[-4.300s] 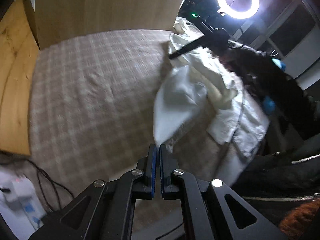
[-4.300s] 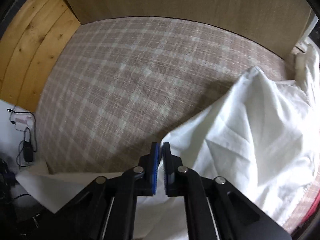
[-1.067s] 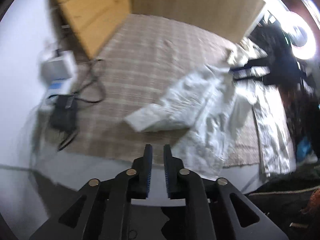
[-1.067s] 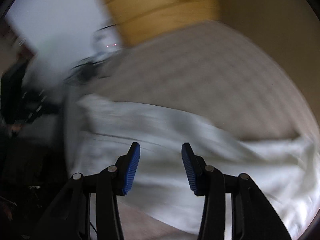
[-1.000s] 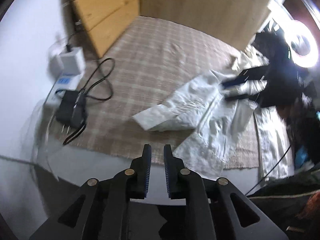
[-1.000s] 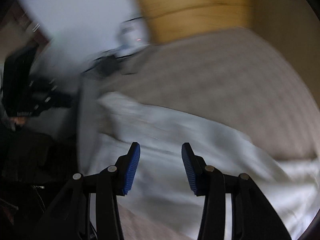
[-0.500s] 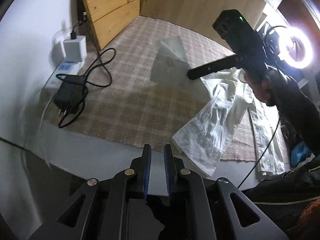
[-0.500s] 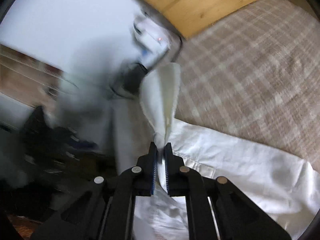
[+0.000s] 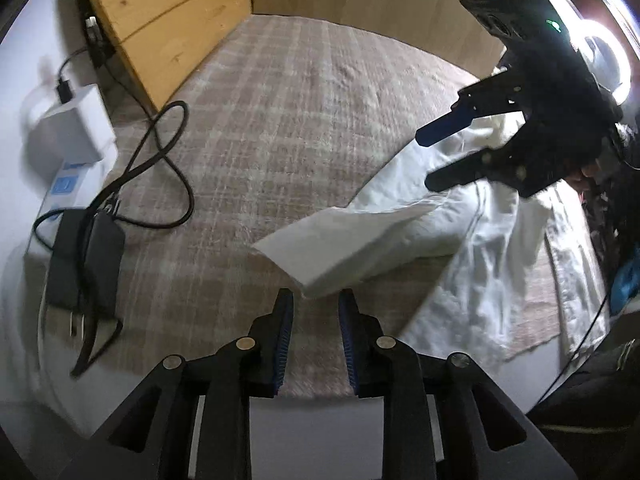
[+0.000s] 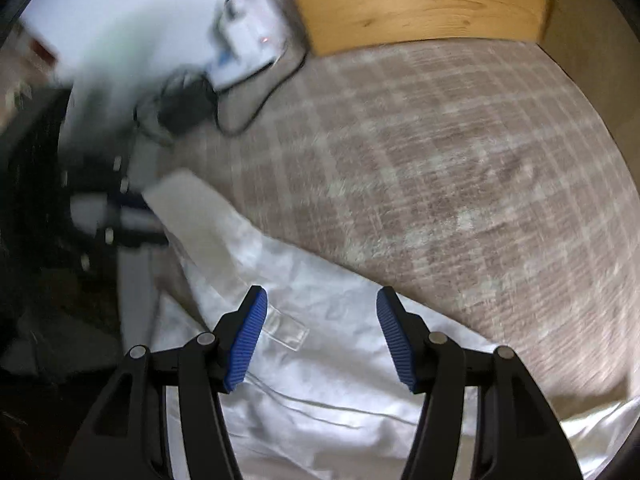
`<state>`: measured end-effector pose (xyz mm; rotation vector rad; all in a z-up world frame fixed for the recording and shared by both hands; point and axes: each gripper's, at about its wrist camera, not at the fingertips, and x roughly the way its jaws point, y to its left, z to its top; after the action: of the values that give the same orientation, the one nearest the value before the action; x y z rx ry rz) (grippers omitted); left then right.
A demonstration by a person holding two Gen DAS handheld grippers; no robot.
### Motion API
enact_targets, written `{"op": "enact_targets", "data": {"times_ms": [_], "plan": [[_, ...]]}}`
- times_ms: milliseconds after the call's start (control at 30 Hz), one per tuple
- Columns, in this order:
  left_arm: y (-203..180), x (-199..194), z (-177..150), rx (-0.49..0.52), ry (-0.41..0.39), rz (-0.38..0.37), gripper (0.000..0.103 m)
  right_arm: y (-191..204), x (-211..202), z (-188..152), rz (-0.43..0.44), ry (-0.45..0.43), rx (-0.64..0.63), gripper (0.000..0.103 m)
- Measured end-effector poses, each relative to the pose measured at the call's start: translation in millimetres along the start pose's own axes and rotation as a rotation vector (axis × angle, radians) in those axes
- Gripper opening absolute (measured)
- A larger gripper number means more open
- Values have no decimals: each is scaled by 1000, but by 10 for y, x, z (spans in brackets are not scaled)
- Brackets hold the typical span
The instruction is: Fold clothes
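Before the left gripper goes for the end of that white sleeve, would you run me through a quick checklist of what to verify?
1. Left gripper empty: ok, jaws opening, nothing between them.
2. Sleeve end in front of the left gripper: ok, just ahead of the fingertips.
3. Right gripper has let go: ok, jaws opening above the white garment, no cloth pinched.
4. Black cable away from the sleeve: ok, apart from it on the checked cloth.
5. Garment lying flat: not ok, wrinkled and bunched.
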<state>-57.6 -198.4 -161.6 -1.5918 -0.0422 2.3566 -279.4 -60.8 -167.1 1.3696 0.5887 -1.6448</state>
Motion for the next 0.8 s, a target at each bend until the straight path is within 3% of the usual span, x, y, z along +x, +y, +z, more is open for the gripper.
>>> {"op": "enact_targets", "data": {"times_ms": [67,133,200,233,267,300,333,500,567,667,800], "plan": [[-16,47,30,31,-25,-29,36,72,125,25,-67,41,-72,57],[-41,102,99,33,-51,-78,37,110,230,14,-117,68,-113,57],[-81,141,187,35,-59,-115,31,120,243,-11,-141,57,-131,54],[-99,134,224,46,-58,-135,17,100,234,-13,-143,51,-123,50],[-117,125,259,56,-56,-156,9,80,225,-14,-146,45,-116,35],[-134,104,284,60,-38,-179,7,60,216,-16,-148,40,-108,13],[-151,79,307,64,-21,-201,7,32,209,-15,-149,34,-94,3],[-242,-232,301,55,66,-231,7,-319,58,-22,-261,-50,46,2],[-215,-354,294,21,86,-261,8,-432,-40,-31,-237,-103,106,2],[-5,-314,182,-62,155,-185,27,-506,-93,-77,-265,-139,128,6],[219,-141,-13,-152,202,-20,26,-339,-156,-144,-220,-173,163,20]]}}
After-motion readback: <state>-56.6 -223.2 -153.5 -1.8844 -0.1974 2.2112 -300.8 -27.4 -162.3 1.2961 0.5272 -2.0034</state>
